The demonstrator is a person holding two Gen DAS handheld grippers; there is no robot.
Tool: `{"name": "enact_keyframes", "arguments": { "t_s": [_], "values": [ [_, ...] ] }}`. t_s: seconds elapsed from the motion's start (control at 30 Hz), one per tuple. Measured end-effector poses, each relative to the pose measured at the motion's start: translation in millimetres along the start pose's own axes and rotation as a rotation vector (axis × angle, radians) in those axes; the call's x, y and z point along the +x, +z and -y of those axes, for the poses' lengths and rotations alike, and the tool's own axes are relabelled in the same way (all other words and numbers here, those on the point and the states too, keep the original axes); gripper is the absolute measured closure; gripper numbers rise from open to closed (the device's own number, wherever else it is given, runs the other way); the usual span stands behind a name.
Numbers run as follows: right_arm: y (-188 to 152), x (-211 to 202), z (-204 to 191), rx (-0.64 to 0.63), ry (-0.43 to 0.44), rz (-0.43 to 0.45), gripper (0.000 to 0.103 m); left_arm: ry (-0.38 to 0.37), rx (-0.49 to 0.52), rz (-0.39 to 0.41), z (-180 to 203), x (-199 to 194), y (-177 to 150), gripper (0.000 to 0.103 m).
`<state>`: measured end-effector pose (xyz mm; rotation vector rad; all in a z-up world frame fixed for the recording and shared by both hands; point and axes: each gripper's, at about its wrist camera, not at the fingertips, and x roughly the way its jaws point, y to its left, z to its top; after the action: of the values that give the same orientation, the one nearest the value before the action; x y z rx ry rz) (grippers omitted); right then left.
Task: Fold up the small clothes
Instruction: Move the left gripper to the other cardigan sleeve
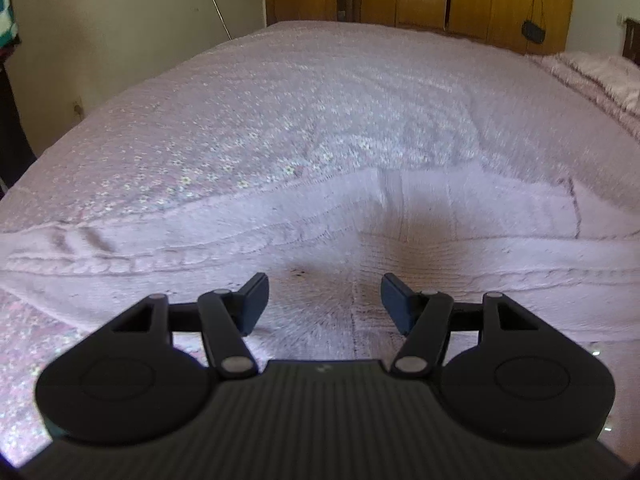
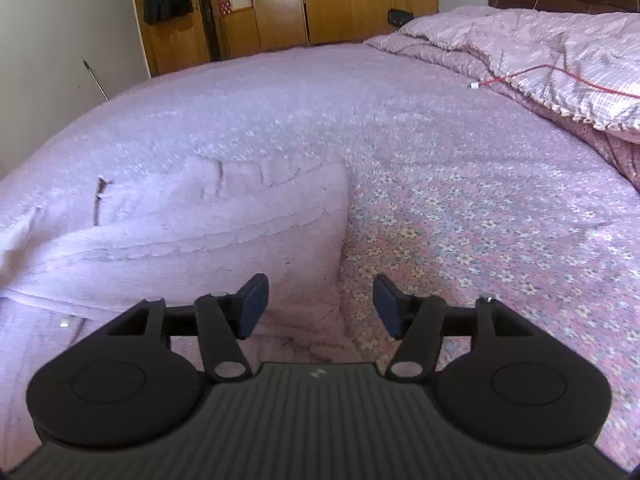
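A pale pink knitted garment [image 1: 400, 220] lies folded flat on the flowered bedspread [image 1: 280, 100]. In the left wrist view it spans the whole width just beyond my left gripper [image 1: 324, 304], which hangs above it open, with nothing between its fingers. In the right wrist view the same garment [image 2: 200, 224] fills the left half, its right edge running down toward the jaws. My right gripper [image 2: 320, 306] is open over that edge, with only cloth and bedspread [image 2: 480, 220] seen below it.
A bunched pink quilt [image 2: 540, 52] with a red cable [image 2: 560, 76] lies at the bed's far right. Wooden wardrobes [image 2: 320, 0] stand behind the bed, a small dark bag [image 1: 533, 32] hanging on one. A white wall [image 1: 120, 20] lies to the left.
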<state>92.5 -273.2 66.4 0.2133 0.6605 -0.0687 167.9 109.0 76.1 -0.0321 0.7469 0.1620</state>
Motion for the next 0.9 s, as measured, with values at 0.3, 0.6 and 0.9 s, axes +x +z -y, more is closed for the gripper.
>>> {"name": "enact_keyframes", "arguments": {
  "t_s": [0.3, 0.6, 0.9],
  "values": [
    [-2.2, -76.3, -8.6, 0.077, 0.081, 0.045, 0.025, -0.014, 0.004, 0.026, -29.6, -59.8, 12.7, 0.039],
    [-24.0, -127.4, -26.4, 0.113, 0.133, 0.029, 0.018, -0.004, 0.051, 0.027, -88.1, -112.2, 46.6, 0.039],
    [-49.0, -133.8, -47.9, 0.128, 0.142, -0.044, 0.017, 0.018, -0.009, 0.044, -146.3, -118.3, 40.4, 0.034]
  ]
}}
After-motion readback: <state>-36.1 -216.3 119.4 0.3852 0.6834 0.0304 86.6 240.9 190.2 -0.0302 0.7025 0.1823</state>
